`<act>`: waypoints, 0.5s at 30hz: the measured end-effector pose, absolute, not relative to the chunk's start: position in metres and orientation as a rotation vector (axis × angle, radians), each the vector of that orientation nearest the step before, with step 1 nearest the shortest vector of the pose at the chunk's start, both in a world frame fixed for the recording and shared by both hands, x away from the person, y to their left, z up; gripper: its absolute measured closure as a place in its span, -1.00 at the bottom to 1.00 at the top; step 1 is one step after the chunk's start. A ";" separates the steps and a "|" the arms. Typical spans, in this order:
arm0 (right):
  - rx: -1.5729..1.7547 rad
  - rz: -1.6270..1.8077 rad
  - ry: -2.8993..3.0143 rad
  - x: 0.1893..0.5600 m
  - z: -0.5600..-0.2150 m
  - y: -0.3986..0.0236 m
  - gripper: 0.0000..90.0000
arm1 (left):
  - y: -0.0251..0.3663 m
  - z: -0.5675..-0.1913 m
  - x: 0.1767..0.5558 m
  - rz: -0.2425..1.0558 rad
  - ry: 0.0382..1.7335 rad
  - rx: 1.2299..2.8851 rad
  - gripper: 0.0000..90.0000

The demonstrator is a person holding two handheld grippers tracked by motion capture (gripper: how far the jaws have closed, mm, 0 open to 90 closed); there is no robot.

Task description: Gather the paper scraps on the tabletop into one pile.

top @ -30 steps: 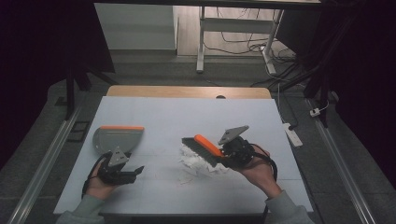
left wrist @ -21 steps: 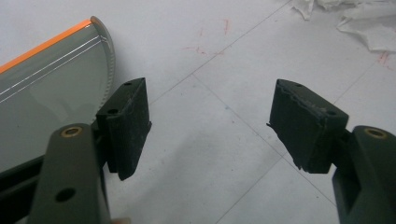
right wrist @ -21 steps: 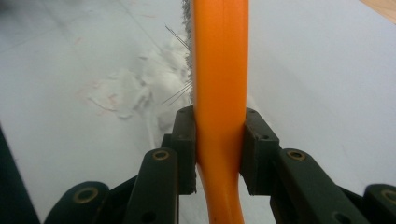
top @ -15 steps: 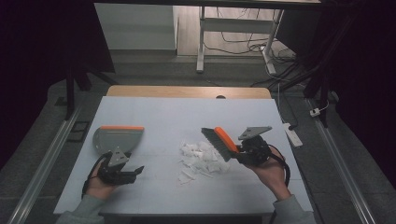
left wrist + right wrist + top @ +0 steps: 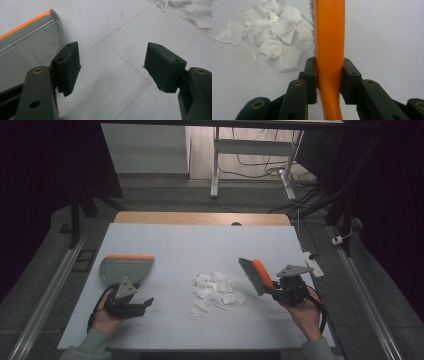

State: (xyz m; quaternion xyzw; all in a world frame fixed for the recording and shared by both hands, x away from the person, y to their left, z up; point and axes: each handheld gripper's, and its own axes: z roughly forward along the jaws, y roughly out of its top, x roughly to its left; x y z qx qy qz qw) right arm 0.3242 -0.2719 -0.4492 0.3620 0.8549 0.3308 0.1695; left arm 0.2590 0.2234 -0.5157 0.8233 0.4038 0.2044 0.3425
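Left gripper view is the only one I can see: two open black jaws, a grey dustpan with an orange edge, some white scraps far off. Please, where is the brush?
Observer: The orange-handled brush with grey bristles is at the right of the white table, clamped in the right gripper.
Operator: How is it gripped?
Observer: The right gripper view shows both jaws pressed on the narrow handle, bristles pointing away from the hand.
Operator: Are the scraps spread widely?
Observer: No, the torn white paper scraps lie in one loose pile mid-table, between the brush and the grey dustpan with an orange edge.
Operator: Does my gripper touch the dustpan?
Observer: From above, the left gripper sits just in front of it; contact is unclear.
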 end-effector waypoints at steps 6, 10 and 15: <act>1.059 0.964 2.394 0.323 -0.456 -0.285 0.55 | 0.224 -0.515 0.258 0.531 1.048 2.135 -0.34; 1.075 0.968 2.382 0.323 -0.457 -0.289 0.55 | 0.224 -0.514 0.258 0.530 1.048 2.131 -0.35; 1.060 0.973 2.384 0.322 -0.456 -0.289 0.55 | 0.223 -0.513 0.257 0.528 1.051 2.122 -0.35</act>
